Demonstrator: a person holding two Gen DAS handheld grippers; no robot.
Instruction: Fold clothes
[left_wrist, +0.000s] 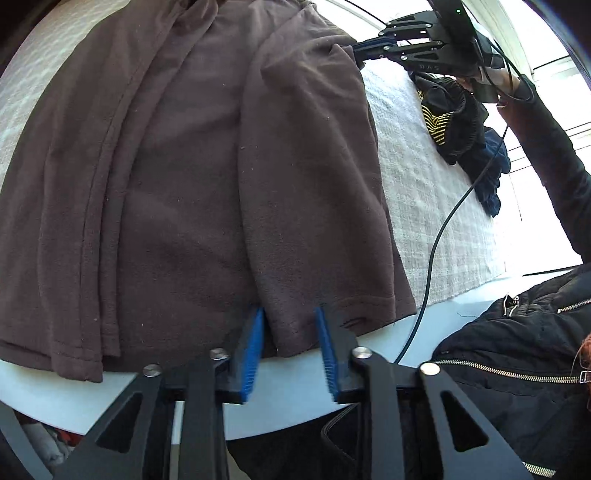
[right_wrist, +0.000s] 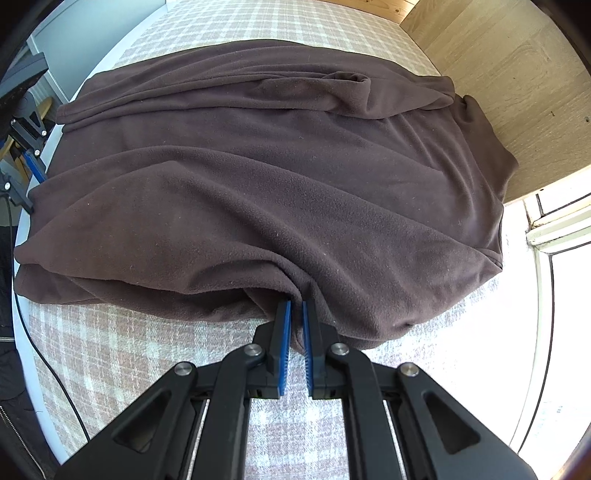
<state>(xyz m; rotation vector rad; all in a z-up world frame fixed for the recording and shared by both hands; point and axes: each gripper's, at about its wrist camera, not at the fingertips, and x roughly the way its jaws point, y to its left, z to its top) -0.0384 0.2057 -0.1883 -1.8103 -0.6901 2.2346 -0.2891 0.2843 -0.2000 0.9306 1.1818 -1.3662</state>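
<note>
Dark clothes pile (left_wrist: 458, 122) crowds perhaps bare cloth (left_wrist: 424, 206).

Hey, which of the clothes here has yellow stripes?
The crumpled black garment near the right-hand tool; the spread brown fleece and the bunched navy piece beside it are plain.

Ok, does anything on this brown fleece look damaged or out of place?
Yes: a small dark slit in the hem of the brown fleece, low in the left wrist view, looks like a tear, though it could be a buttonhole. The rest is only rumpled.
</note>
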